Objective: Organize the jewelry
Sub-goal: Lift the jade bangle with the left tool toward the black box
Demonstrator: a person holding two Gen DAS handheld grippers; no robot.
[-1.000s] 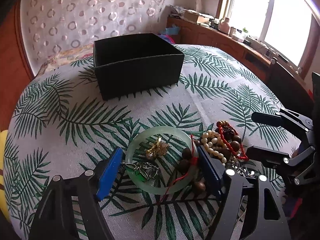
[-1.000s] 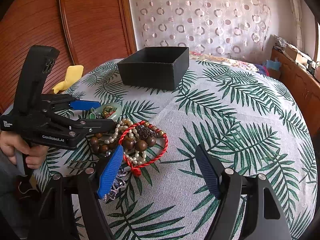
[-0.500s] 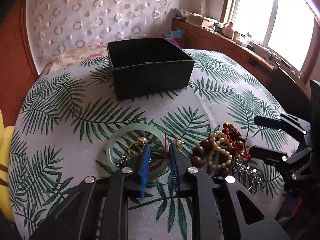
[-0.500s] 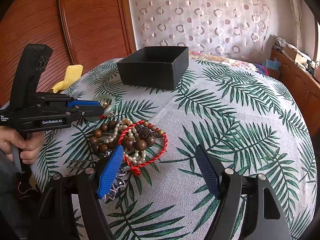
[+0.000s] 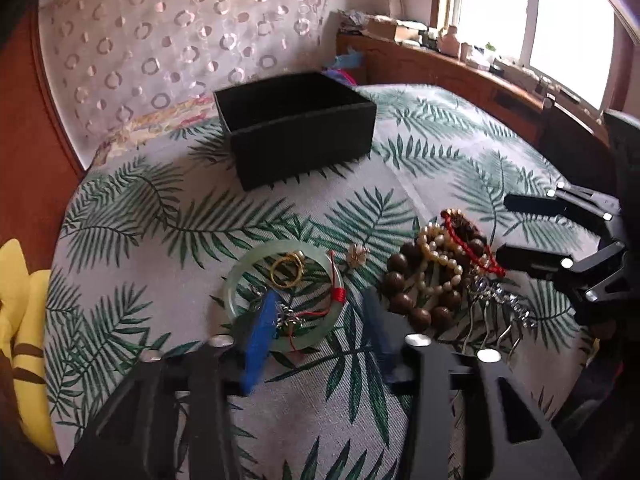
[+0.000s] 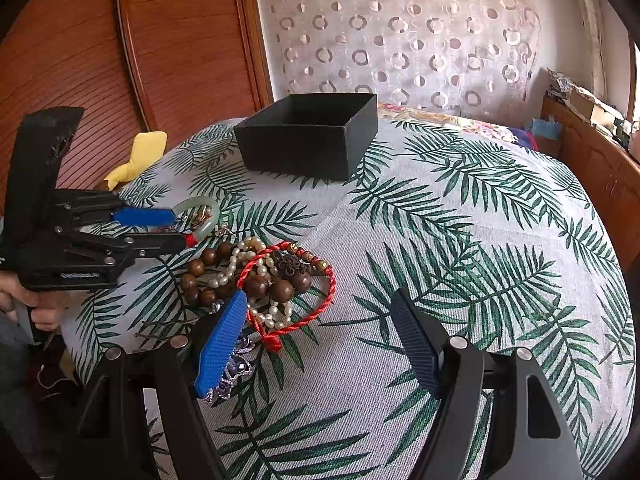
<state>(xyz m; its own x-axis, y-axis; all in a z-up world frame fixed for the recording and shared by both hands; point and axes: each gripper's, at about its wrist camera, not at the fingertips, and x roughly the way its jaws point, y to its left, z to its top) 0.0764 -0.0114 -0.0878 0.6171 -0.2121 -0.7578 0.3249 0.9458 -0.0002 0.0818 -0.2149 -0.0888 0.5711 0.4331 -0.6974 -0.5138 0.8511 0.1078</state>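
Note:
A pale green jade bangle lies on the leaf-print cloth, with a gold ring and a red cord inside it; it also shows in the right wrist view. My left gripper is open over the bangle's near edge, holding nothing. A heap of wooden beads, pearls and a red cord bracelet lies in front of my right gripper, which is open and empty. The black open box stands farther back.
A silver hair comb lies beside the bead heap. A small gold flower piece lies between bangle and beads. A yellow cushion is at the table's left edge. A wooden cabinet runs along the right.
My left gripper closed near the bangle half a second ago and has now opened again and drawn back. The bangle shifted left, away from the beads. The right gripper has not moved.

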